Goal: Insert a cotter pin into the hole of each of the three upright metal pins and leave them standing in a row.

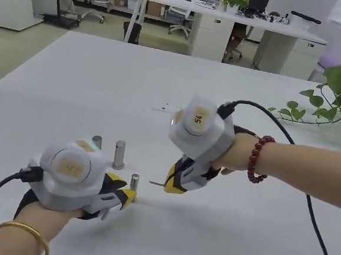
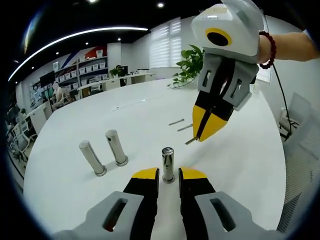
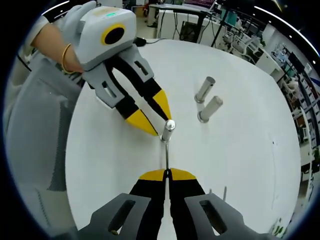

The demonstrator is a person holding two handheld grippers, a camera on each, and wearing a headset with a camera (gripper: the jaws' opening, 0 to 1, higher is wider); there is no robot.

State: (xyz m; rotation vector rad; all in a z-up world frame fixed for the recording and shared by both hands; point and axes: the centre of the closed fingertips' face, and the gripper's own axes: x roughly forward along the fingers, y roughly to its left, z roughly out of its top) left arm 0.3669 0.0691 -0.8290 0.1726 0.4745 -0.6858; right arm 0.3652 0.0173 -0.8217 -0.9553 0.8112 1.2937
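Three upright metal pins stand on the white table. The two far ones (image 2: 93, 157) (image 2: 116, 147) are free. My left gripper (image 2: 169, 174) is shut on the base of the nearest pin (image 2: 168, 161), which also appears in the head view (image 1: 134, 181). A thin cotter pin (image 3: 166, 155) is gripped in my right gripper (image 3: 167, 172), which is shut on it. It points at the nearest pin (image 3: 168, 130), its tip a short gap from the shaft. In the head view my right gripper (image 1: 169, 185) sits just right of that pin.
Two spare cotter pins (image 2: 180, 125) lie on the table beyond the right gripper. A potted plant (image 1: 338, 93) stands at the table's right edge. A black cable (image 1: 308, 174) trails from the right gripper. Desks and chairs fill the room behind.
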